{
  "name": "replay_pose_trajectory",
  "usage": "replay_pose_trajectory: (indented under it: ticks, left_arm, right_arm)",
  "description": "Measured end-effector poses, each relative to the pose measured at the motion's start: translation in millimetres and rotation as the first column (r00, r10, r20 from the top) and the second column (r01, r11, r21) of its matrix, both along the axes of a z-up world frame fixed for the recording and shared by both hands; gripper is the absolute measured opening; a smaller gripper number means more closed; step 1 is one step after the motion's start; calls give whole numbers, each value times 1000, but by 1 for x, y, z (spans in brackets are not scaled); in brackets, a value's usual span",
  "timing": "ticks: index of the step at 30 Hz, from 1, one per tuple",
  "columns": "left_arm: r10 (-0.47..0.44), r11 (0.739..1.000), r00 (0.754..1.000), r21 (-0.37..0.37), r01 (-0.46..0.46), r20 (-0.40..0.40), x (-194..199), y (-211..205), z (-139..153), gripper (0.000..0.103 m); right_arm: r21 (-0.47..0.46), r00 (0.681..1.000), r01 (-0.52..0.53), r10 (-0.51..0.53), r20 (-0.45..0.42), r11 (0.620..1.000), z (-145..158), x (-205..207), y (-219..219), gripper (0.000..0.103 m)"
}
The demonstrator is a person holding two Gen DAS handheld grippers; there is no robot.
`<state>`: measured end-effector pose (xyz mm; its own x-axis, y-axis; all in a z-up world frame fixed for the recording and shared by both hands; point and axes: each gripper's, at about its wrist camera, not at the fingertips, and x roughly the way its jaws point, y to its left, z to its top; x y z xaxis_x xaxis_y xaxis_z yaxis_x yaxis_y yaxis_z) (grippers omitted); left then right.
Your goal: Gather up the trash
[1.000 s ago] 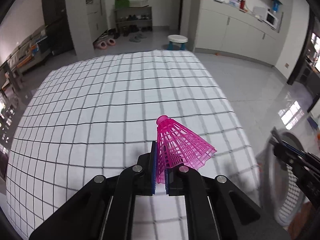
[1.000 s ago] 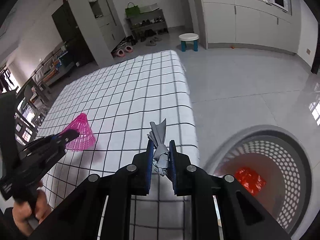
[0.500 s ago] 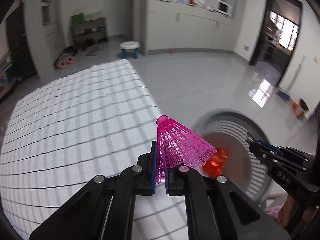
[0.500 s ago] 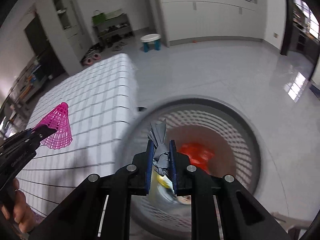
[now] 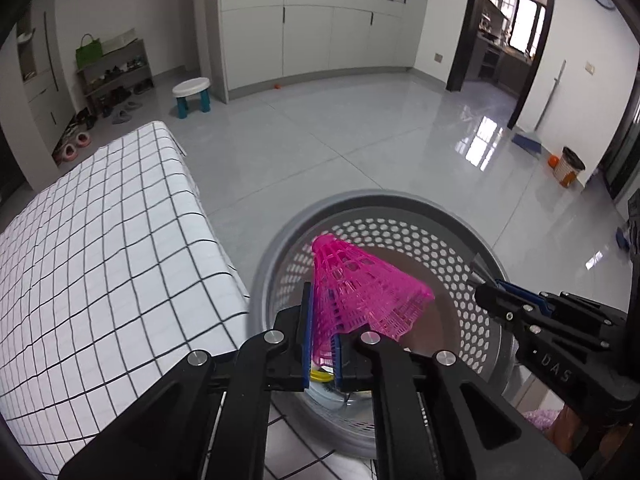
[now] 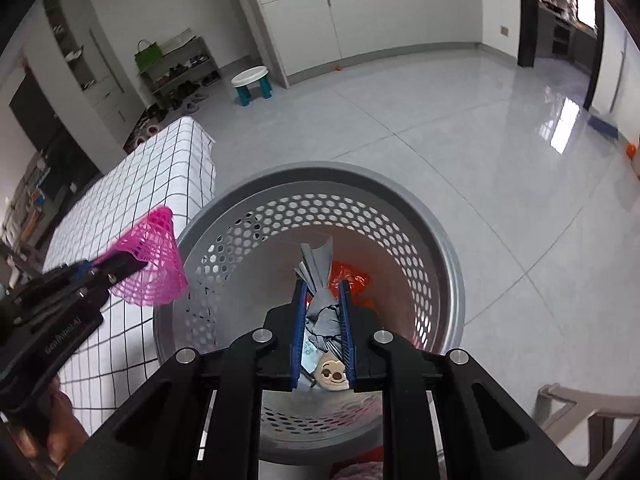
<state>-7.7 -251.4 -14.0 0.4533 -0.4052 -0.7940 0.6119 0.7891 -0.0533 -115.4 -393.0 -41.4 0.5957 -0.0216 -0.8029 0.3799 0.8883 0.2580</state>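
we see a glossy pale grey tiled floor (image 5: 360, 148) carrying a round grey perforated basket (image 6: 448, 264) that stands just beside a table draped in a white black-checked cloth (image 5: 100, 248). farther off, a small white stool with teal legs (image 5: 192, 96) stands on the tiles, slippers (image 5: 74, 146) lie near a shoe rack, and a small patterned bin (image 5: 568, 166) sits by the doorway.

both grippers are black with silver screws, blue-lined fingers (image 5: 306, 328) and faint lettering on the housing.
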Motion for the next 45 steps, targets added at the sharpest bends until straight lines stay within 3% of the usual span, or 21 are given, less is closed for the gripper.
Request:
replay_pose_trajectory:
  ticks: [4,7,24,25,27,29,30,36,45]
  left_arm:
    - [-1,1000,1000,-4,1,-24,1,-4,-7,10]
    - [9,1000,1000,9,-9,-26,4,-3,-10,10]
    - [33,998,999,44,-33,-3,-6,-6,-6,12]
    - [33,998,999,45,-33,-3,-6,-7,-6,15]
    - [33,998,999,44,-33,4,-8,-7,-4,30]
    - [41,999,999,34,-41,18,-9,-6,-1,69]
    - [50,999,998,18,-50,38,-10,-3,2,73]
    - [71,997,996,18,-72,62,-9,1,9,74]
    - [96,995,991,26,-98,96,-12,5,13,85]
  right_arm:
    - [3,1000,19,-19,10,1000,-1,-2,-5,27]
    - [6,999,29,-29,31,1000,1,-5,-7,40]
    - [12,999,21,-21,43,1000,1,-7,-6,44]
    - [12,999,20,-21,44,1000,1,-7,-7,44]
    - [13,999,17,-17,45,1000,1,-7,-6,48]
    - [13,999,11,-12,44,1000,1,-7,-5,48]
    - [10,999,10,-10,44,1000,1,-7,-5,48]
    - [15,998,18,-19,58,1000,3,-8,-8,52]
    - [15,998,19,-20,58,1000,3,-8,-7,53]
